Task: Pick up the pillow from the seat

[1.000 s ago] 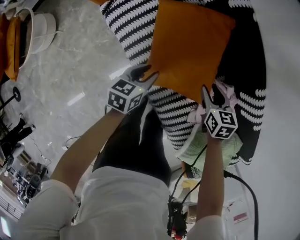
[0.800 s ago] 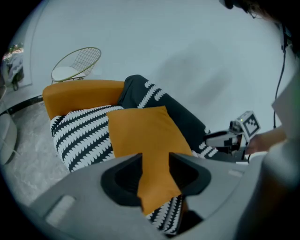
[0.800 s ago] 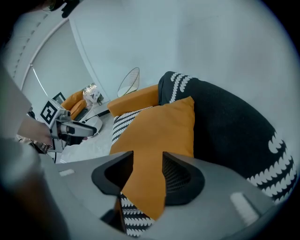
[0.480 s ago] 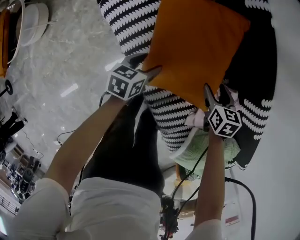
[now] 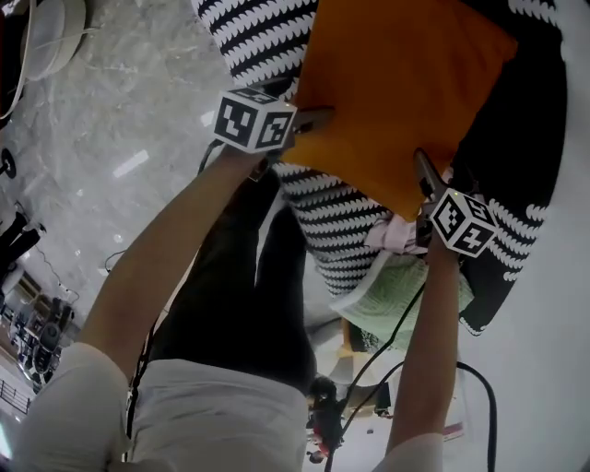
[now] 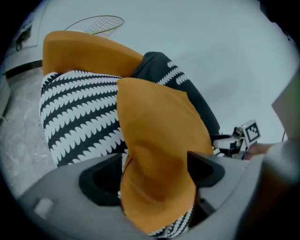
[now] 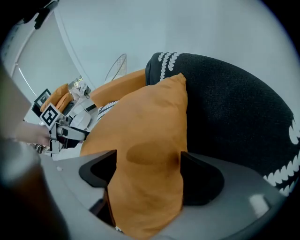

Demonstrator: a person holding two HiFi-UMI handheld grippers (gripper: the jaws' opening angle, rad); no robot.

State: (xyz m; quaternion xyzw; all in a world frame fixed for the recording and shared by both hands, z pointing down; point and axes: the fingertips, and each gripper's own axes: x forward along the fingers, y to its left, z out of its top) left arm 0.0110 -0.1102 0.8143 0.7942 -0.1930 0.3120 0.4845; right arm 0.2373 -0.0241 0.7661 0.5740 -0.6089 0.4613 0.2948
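Note:
The orange pillow (image 5: 396, 92) lies on the seat of a black-and-white patterned chair (image 5: 249, 37). My left gripper (image 5: 312, 120) is at the pillow's near left corner and my right gripper (image 5: 431, 180) at its near right corner. In the left gripper view the pillow (image 6: 159, 140) fills the gap of the left gripper (image 6: 154, 161), whose jaws are opening. A pressed dent shows in the cloth. In the right gripper view the right gripper (image 7: 147, 164) is also opening around the pillow (image 7: 150, 131). The pads no longer squeeze it.
Pale marble floor (image 5: 111, 138) lies to the left, with a white round object (image 5: 55, 23) at the top left. A green patterned cloth (image 5: 396, 295) hangs below the chair. Black cables (image 5: 369, 369) trail by the person's dark trousers (image 5: 249, 295). A second orange cushion (image 6: 89, 51) rests against the chair back.
Both grippers moved forward over the chair with the pillow, and the pillow now sits further onto the seat. The jaws of both have spread wider.

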